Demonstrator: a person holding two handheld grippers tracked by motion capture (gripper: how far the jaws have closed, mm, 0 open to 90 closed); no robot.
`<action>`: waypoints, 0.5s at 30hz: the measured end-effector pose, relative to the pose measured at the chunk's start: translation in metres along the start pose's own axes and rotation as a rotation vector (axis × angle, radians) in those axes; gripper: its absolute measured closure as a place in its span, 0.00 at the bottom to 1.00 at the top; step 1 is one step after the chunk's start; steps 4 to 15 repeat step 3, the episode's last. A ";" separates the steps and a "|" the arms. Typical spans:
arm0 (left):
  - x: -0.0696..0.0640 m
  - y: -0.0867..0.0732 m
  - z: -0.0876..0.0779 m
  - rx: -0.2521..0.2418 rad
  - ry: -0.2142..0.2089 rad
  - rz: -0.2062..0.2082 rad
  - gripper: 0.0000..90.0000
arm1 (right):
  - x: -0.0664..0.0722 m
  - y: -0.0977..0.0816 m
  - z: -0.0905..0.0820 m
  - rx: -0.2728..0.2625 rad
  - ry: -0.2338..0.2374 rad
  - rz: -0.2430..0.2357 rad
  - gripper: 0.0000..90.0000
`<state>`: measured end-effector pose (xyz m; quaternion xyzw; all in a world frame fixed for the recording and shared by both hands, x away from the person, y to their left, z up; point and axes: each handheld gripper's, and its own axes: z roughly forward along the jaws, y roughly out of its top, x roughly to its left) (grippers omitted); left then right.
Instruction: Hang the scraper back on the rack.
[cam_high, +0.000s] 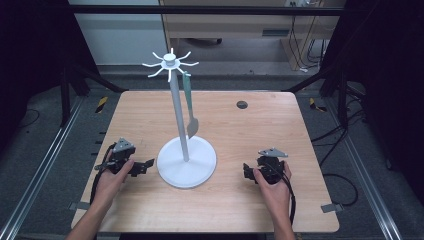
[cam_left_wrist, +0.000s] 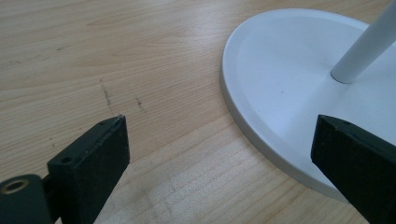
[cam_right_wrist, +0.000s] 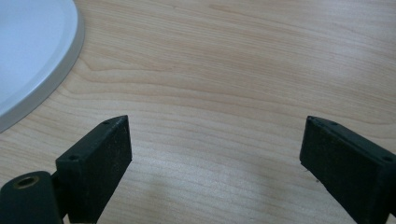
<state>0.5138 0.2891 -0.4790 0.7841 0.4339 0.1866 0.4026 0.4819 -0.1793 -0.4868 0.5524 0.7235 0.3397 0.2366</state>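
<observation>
A white stand with a round base (cam_high: 187, 169), a tall pole (cam_high: 178, 110) and a ring of hooks (cam_high: 170, 62) on top rises in the middle of the wooden table (cam_high: 250, 130). A grey-green spatula (cam_high: 190, 107) hangs from one hook, blade down. My left gripper (cam_high: 141, 166) rests on the table just left of the base, open, nothing between its jaws. The base (cam_left_wrist: 289, 79) and pole (cam_left_wrist: 364, 46) lie ahead of it. My right gripper (cam_high: 248, 172) rests right of the base, open and empty, with the base edge (cam_right_wrist: 32, 56) at its far left.
A small dark round grommet (cam_high: 242, 104) sits in the table's far right part. Dark frame legs stand at both back corners, and cables lie on the floor to the right. Bare wood (cam_right_wrist: 233, 70) lies ahead of the right gripper.
</observation>
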 end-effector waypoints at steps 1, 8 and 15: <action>0.000 0.000 0.000 0.000 0.000 0.001 0.05 | 0.000 -0.001 0.000 0.002 0.002 -0.002 0.11; 0.000 0.000 0.001 0.000 0.000 0.002 0.05 | 0.000 -0.002 -0.001 0.005 0.002 0.003 0.11; 0.000 0.000 0.001 0.000 0.000 0.002 0.05 | 0.000 -0.002 -0.001 0.005 0.002 0.003 0.11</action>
